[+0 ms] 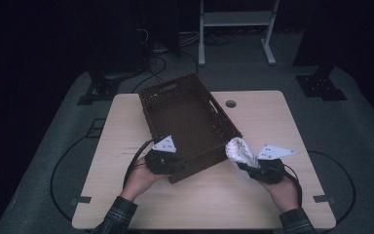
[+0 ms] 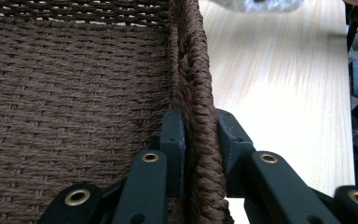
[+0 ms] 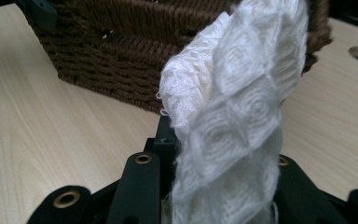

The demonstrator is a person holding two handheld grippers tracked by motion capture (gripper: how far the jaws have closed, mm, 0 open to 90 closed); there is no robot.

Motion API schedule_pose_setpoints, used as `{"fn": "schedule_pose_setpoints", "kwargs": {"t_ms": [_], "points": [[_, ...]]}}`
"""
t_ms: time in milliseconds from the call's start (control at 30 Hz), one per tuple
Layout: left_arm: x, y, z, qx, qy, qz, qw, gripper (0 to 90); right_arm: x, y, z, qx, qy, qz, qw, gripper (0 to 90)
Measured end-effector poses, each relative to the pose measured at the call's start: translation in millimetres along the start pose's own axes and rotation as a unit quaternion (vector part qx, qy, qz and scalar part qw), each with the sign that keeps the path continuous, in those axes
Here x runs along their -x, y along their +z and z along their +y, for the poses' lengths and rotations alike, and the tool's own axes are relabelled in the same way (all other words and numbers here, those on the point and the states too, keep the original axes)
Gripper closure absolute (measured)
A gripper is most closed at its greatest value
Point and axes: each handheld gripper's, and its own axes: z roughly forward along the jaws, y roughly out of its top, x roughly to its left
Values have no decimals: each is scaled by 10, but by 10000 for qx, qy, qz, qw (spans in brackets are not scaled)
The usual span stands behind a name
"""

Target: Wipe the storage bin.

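Clamped in our right hand-held gripper [image 3: 214, 196], the white cloth [image 3: 235, 116] hangs just beside the basket [image 1: 187, 122], not yet inside, while our left hand-held gripper [image 2: 200, 154] pinches the near rim, so dropping it in remains.

dark brown woven basket [image 1: 185, 117], white diamond-patterned cloth [image 3: 235, 116], pale wood-grain table [image 1: 253, 195], black jaws, plaid sleeves [image 1: 119, 212].

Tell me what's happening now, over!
Left gripper clamped on the brown basket's near rim. Right gripper shut on the white cloth, held beside the basket, not inside. Nothing between cloth and basket.
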Motion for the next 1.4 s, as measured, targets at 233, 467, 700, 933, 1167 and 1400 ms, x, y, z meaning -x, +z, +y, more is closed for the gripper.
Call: {"fn": "schedule_pose_setpoints", "kwargs": {"t_ms": [233,467,700,933,1167,1400], "points": [[-2,0,1,3,1,-1,10000,742,5,165,-39,-251,28,130,9996,690],[0,1,1,1,-1,1,10000,741,26,323,-119,-653,78,227,9976,690],[-1,0,1,1,-5,-1,10000,741,27,426,-183,-1003,81,260,9946,689],[-2,0,1,2,-4,-3,10000,741,17,380,-170,-960,97,248,9950,688],[-1,0,1,-3,1,2,10000,741,-47,166,-65,-484,18,168,9987,688],[-2,0,1,1,-5,-2,10000,741,-106,-4,45,-70,-127,122,9998,688]]}}
